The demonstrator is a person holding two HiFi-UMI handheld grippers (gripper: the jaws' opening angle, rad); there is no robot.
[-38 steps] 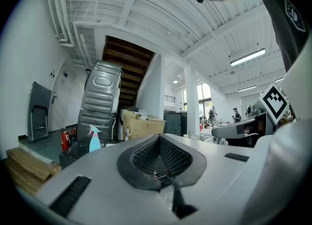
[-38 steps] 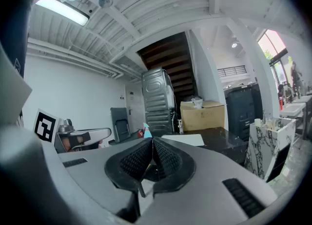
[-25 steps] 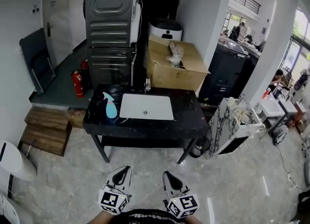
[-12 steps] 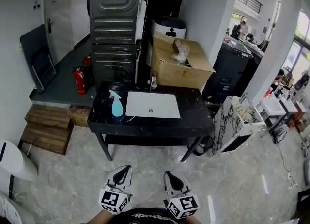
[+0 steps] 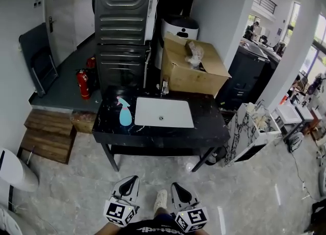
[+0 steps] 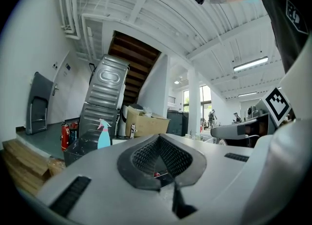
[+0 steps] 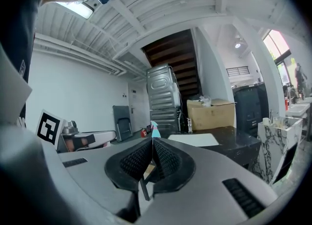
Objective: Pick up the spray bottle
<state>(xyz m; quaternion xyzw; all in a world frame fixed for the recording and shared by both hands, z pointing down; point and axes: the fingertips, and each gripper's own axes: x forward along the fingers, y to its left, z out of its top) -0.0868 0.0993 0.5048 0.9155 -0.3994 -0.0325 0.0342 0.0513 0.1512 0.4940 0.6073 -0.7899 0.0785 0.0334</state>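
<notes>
A light blue spray bottle point(image 5: 125, 111) with a pink nozzle stands upright on the left part of a black table point(image 5: 204, 127), beside a white inset sink point(image 5: 163, 112). In the left gripper view the spray bottle point(image 6: 103, 134) shows far ahead, left of the jaws. In the right gripper view only the top of the spray bottle point(image 7: 154, 129) peeks over the jaw tips. My left gripper point(image 5: 129, 183) and right gripper point(image 5: 178, 187) hang side by side at the bottom of the head view, well short of the table. Both are shut and hold nothing.
Behind the table stand a grey metal machine point(image 5: 125, 28), an open cardboard box point(image 5: 192, 71) and a white bin point(image 5: 179, 27). A red fire extinguisher point(image 5: 82, 84) and wooden steps point(image 5: 48, 135) lie left. A marble-patterned cabinet point(image 5: 247, 132) stands right. My shoe point(image 5: 160, 200) shows between the grippers.
The table and bottle have drifted right and slightly nearer in the head view as I walk forward. A shoe has appeared between the grippers. Both grippers stay shut.
</notes>
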